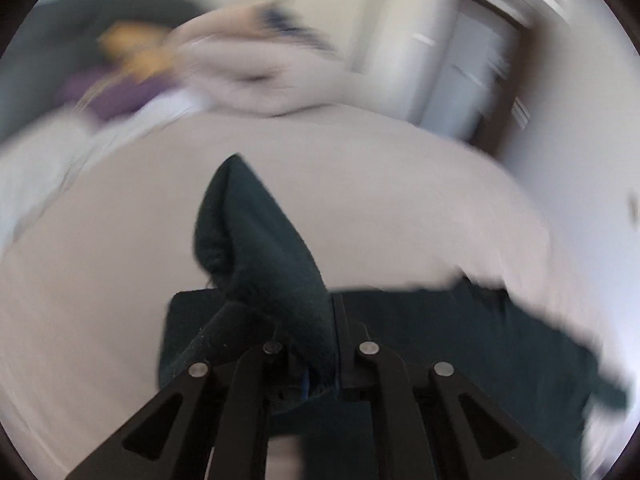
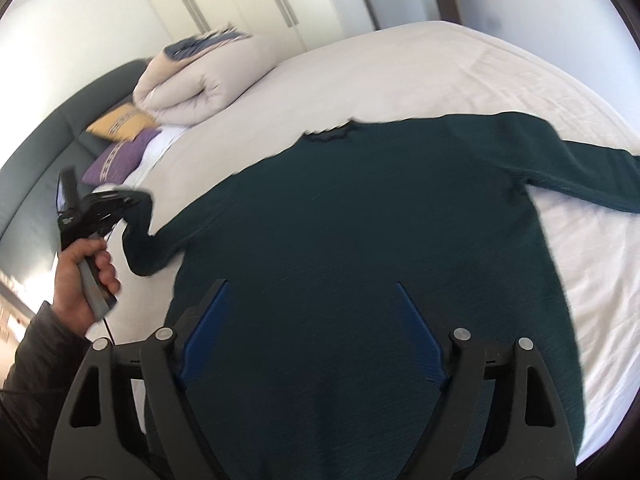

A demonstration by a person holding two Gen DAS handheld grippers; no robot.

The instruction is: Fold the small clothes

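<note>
A dark green sweater (image 2: 360,220) lies flat on the white bed (image 2: 400,68), its right sleeve (image 2: 592,172) stretched out. My left gripper (image 2: 136,204) is shut on the left sleeve (image 2: 148,240) and holds its end lifted off the bed. In the left wrist view the sleeve cuff (image 1: 256,248) sticks up between the shut fingers of my left gripper (image 1: 316,340). My right gripper (image 2: 312,284) is open and empty, hovering over the sweater's lower body.
A rolled cream duvet (image 2: 192,84) lies at the head of the bed, with a yellow pillow (image 2: 120,122) and a purple pillow (image 2: 118,156) beside it. A dark headboard (image 2: 44,160) runs along the left. Wardrobe doors (image 2: 240,4) stand behind.
</note>
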